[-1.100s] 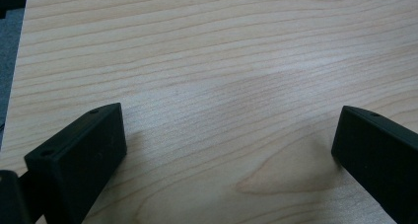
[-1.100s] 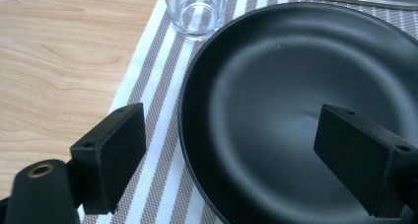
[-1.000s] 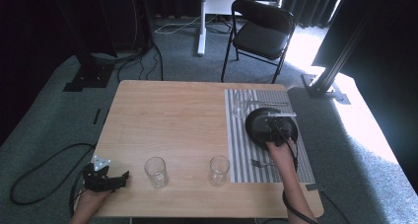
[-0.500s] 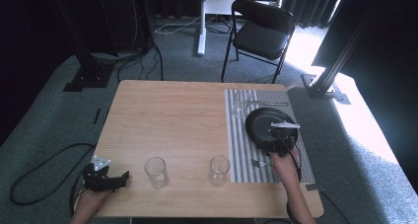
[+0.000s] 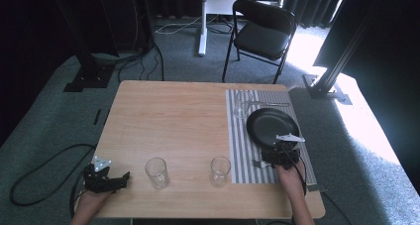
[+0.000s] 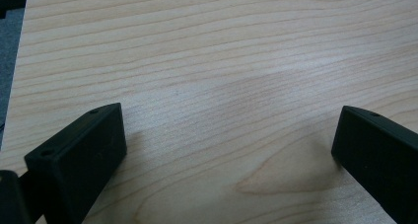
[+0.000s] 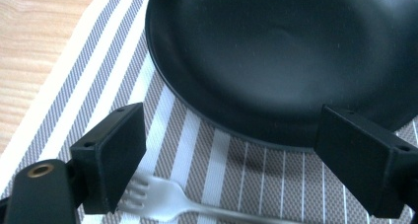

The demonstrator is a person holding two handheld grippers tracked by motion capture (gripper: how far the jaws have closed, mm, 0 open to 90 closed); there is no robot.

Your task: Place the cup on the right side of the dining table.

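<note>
Two wide-apart jaws of the right gripper (image 7: 226,160) hover over the fork (image 7: 162,204), just short of the black plate (image 7: 281,51). Next, I judge: lower and close. The left gripper (image 6: 231,155) rests apart, empty.

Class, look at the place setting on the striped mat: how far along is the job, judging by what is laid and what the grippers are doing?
Looks done: the black plate sits on the striped mat.

In hand: the right gripper, open, is over the fork, below the plate.

Probably left: the two glasses stand on bare wood off the mat, and the left gripper is open over the table.
</note>
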